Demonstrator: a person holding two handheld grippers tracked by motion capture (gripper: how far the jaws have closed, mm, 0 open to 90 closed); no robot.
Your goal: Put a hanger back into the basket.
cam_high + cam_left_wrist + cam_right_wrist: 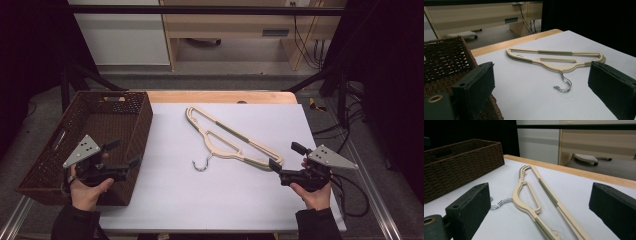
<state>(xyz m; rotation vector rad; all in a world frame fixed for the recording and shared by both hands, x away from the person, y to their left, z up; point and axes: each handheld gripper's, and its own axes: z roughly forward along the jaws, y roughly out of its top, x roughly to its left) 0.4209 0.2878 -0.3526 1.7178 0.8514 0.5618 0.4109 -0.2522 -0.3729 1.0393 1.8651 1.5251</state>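
**Both tools open, hangers lying between them**

A small stack of cream hangers (235,137) lies flat on the white sheet (175,195) that covers the worktop (220,96), roughly in the middle and set at a slant. The metal hooks (201,164) point toward the person's side. The stack's near end reaches close to the right tool.

The left tool (122,153) is held in the person's left hand (86,189) above the near right corner of a brown woven basket (47,165), which stands at the left edge of the worktop. Its jaws stand wide apart with nothing between them. In the left gripper view the hangers (554,60) lie well ahead, apart from both jaws.

The right tool (286,156) sits in the right hand (316,194) near the right edge of the sheet, just beside the end of the hangers. Its jaws are also spread wide and hold nothing; in the right gripper view the hangers (534,195) run between the two jaws without touching either.
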